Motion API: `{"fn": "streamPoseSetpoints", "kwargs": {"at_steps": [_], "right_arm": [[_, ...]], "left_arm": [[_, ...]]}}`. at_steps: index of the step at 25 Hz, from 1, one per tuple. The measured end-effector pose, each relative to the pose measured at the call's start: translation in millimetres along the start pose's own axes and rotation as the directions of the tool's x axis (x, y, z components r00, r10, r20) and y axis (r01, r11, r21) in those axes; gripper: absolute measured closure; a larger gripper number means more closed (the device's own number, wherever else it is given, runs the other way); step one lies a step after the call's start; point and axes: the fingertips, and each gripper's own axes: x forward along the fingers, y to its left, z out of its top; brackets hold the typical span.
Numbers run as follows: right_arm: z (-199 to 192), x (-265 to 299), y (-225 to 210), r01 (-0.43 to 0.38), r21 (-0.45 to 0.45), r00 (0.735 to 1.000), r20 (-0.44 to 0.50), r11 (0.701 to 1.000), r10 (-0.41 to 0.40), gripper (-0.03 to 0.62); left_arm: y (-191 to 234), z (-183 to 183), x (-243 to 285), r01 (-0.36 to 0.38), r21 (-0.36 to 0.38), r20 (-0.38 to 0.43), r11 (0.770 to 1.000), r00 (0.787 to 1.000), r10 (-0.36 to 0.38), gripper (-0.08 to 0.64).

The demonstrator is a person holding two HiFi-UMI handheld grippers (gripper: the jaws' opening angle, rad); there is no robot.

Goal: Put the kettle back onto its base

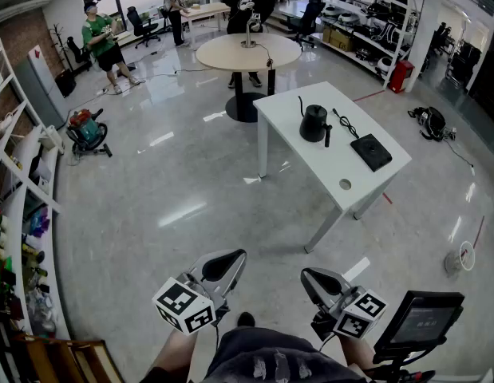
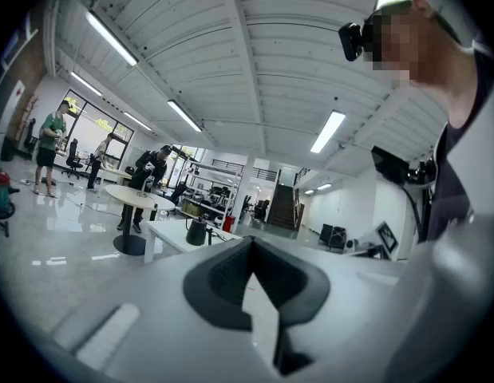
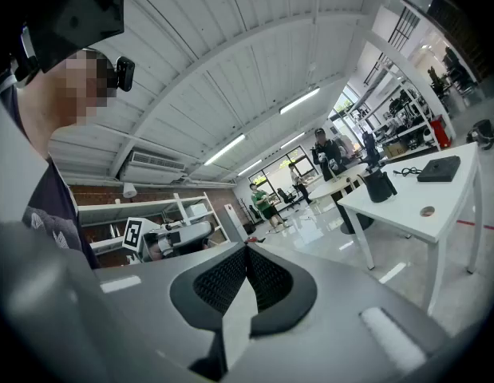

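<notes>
The matte black, rounded kettle [image 1: 314,124] with its thin curved spout stands on the smooth white counter [image 1: 326,166], just beside the flat, square black base [image 1: 371,151] but apart from it; both lie well ahead of the left gripper [image 1: 231,260] and right gripper [image 1: 310,278], each closed on nothing; only the right gripper view also shows the base.

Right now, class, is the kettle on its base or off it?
Off. The kettle stands upright on the white table, apart from the flat black base.
</notes>
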Motion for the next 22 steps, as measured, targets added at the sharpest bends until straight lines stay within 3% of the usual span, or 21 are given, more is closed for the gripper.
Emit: {"fn": "streamPoseSetpoints", "kwargs": {"at_steps": [9, 15, 22], "right_arm": [[-3, 84, 19, -0.007, -0.069, 0.999, -0.052, 0.998, 0.004, 0.591], [34, 123, -11, -0.038, -0.097, 0.999, -0.040, 0.995, 0.034, 0.591], [56, 127, -70, -0.066, -0.043, 0.998, -0.019, 0.997, 0.065, 0.591]], "left_arm": [[84, 13, -22, -0.015, -0.049, 0.034, 0.999, 0.999, 0.016, 0.560], [111, 43, 10, -0.015, -0.021, 0.066, 1.000, 0.998, 0.016, 0.560], [109, 40, 77, -0.013, -0.009, -0.014, 1.000, 1.000, 0.013, 0.560]]}}
